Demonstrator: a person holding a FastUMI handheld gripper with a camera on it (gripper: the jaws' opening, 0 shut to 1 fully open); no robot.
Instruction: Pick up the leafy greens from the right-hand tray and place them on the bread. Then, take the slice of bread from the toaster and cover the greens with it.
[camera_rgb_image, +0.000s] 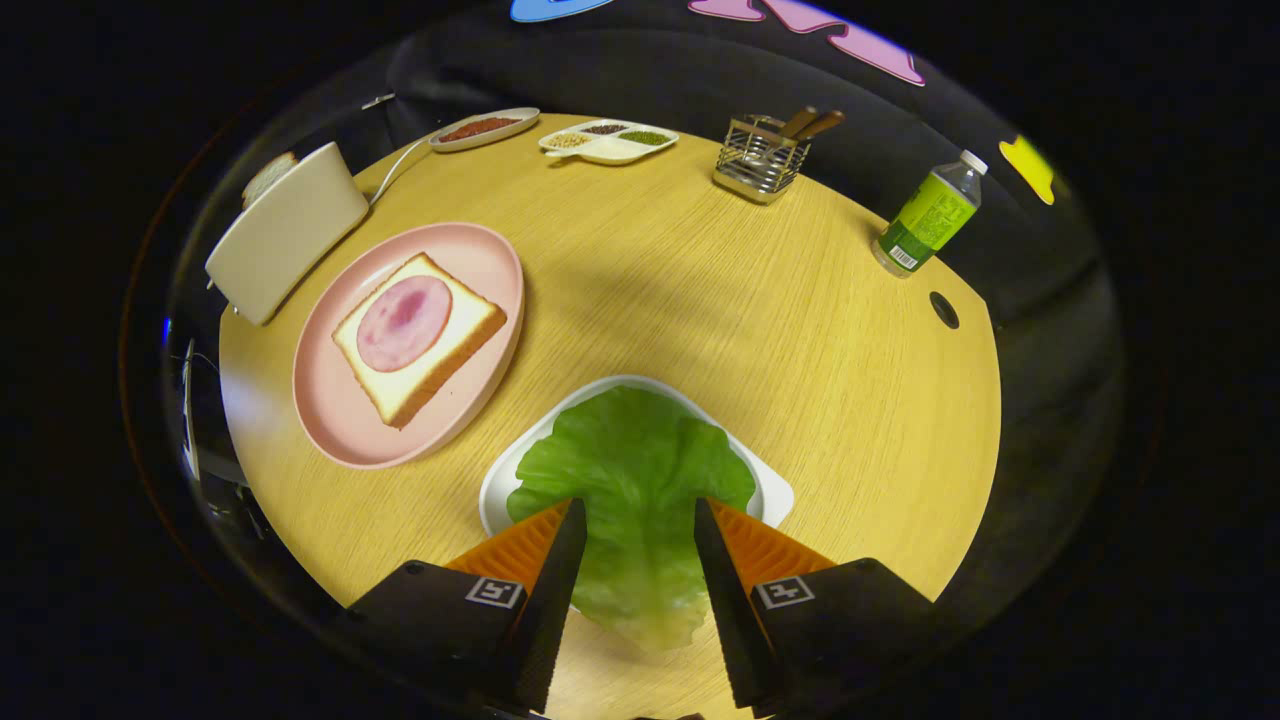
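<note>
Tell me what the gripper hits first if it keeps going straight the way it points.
Most likely the lettuce leaf on the white tray; the open gripper already straddles it, though depth is hard to judge.

Bottle (932, 217), upper right of the frame, on the worktop (700, 300): green label with a barcode patch near the base; print too small to read.
Gripper (636, 510), bottom of the frame: a square black-and-white marker tag on each finger's block; a pattern, no letters or numbers. The fingers stand apart over the greens (632, 490).
Other readable text: none.
</note>
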